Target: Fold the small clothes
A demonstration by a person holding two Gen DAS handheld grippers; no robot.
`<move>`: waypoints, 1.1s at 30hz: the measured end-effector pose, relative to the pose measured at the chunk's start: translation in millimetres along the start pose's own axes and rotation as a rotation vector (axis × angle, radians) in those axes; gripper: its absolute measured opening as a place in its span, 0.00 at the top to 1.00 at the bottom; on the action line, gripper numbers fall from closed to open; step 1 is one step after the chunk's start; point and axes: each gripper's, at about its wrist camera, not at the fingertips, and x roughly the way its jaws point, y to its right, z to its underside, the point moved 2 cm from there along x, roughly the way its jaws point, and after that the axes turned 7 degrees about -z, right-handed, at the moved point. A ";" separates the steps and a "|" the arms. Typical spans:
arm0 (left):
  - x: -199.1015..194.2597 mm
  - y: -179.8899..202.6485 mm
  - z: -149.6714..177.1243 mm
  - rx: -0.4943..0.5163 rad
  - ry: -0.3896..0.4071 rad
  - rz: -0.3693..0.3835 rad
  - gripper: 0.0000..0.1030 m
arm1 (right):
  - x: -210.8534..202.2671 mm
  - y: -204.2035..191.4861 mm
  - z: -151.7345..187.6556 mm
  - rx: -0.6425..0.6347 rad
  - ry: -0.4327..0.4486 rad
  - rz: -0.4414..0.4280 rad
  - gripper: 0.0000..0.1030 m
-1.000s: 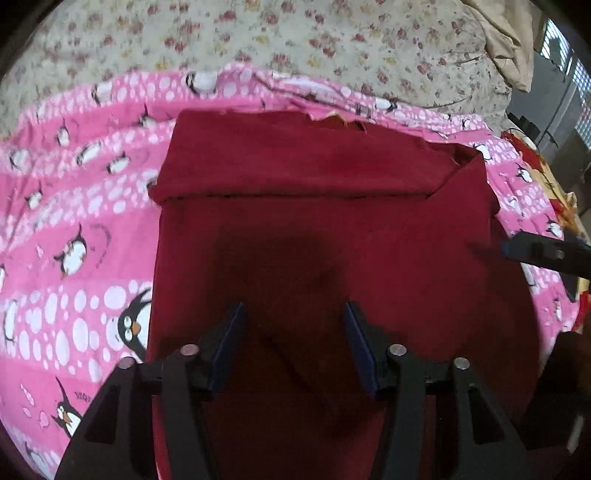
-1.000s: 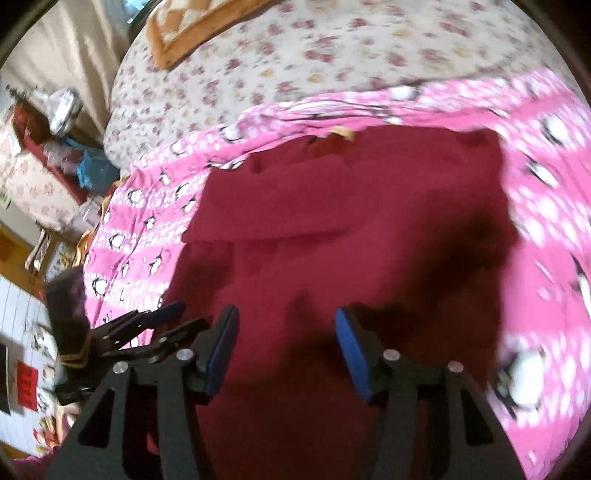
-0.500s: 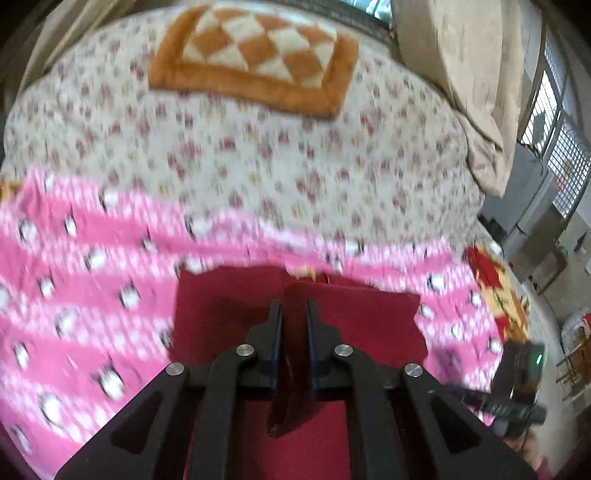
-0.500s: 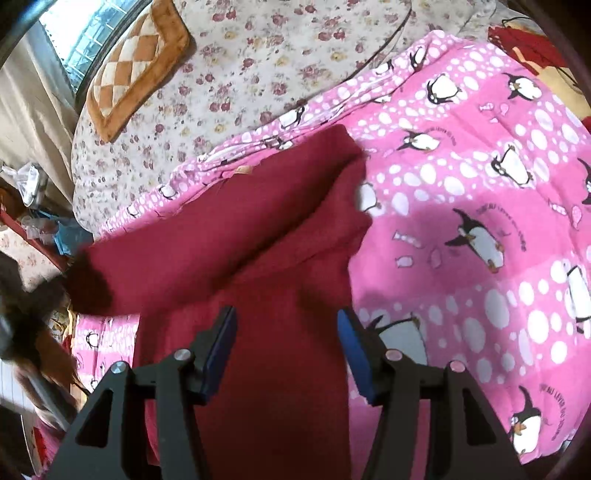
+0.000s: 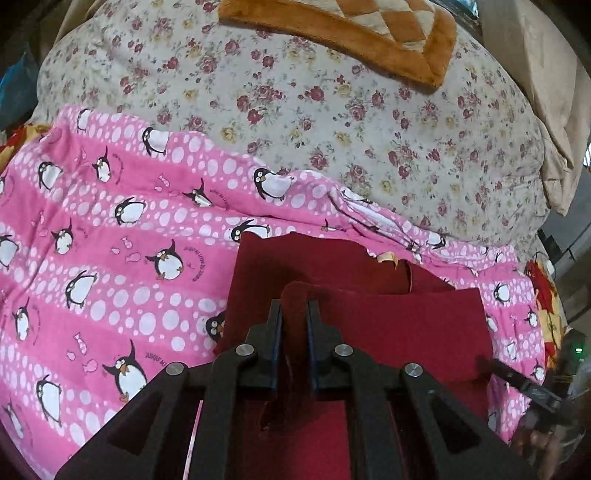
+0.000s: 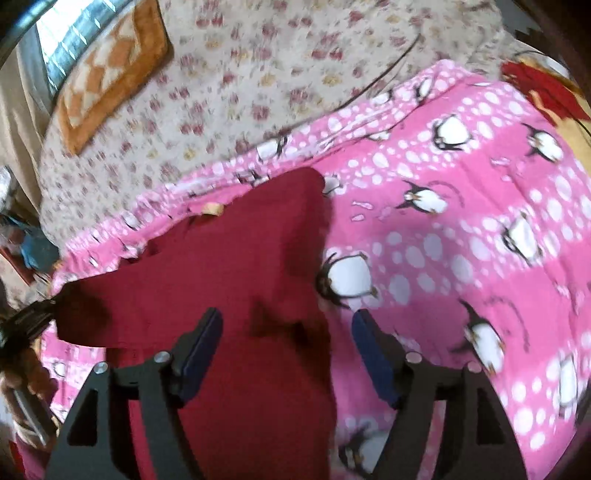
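A dark red garment point(image 5: 388, 325) lies on a pink penguin blanket point(image 5: 110, 258). My left gripper point(image 5: 294, 310) is shut on a pinched fold of the garment's near edge and holds it lifted over the rest. In the right wrist view the same garment point(image 6: 251, 258) is partly folded over itself. My right gripper point(image 6: 286, 325) is open and holds nothing; it hovers above the garment's right edge. The left gripper shows at the far left of that view, at the garment's corner point(image 6: 66, 306).
A floral bedsheet point(image 5: 332, 110) covers the bed behind the blanket, with an orange checked cushion point(image 5: 351, 29) at the back. A red and yellow cloth point(image 6: 539, 92) lies at the blanket's right side. Clutter stands beside the bed at the left of the right wrist view.
My left gripper has shut on the garment's near edge and lifted it up and forward. My right gripper stayed open and moved right along the garment.
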 end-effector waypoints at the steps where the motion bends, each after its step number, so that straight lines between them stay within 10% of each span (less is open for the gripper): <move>1: -1.0 0.2 -1.5 -0.003 0.004 0.005 1.00 | 7.5 -1.5 -3.2 -0.013 -0.008 -0.004 0.26; 3: -1.3 3.1 -6.5 -0.002 0.016 0.012 1.00 | 22.2 -1.0 -9.0 -0.043 -0.019 0.002 0.40; 4: -1.5 4.6 -9.1 0.001 0.020 0.018 1.00 | 26.8 1.3 -11.3 -0.053 -0.030 0.019 0.70; 7: 2.7 10.0 -11.7 0.015 0.031 0.041 1.00 | 16.0 8.9 -13.0 -0.051 0.012 0.018 0.81; 14: 77.9 -2.0 14.7 0.002 -0.119 -0.099 1.00 | 13.3 40.8 -6.1 0.000 -0.005 0.041 0.80; 19: 69.3 -13.0 13.7 -0.025 -0.075 -0.096 0.96 | -14.7 32.9 -16.5 0.008 0.077 0.043 0.60; 33: 39.3 -34.5 18.9 -0.070 -0.030 -0.093 0.96 | 73.3 -9.5 -60.3 -0.163 0.001 0.164 0.54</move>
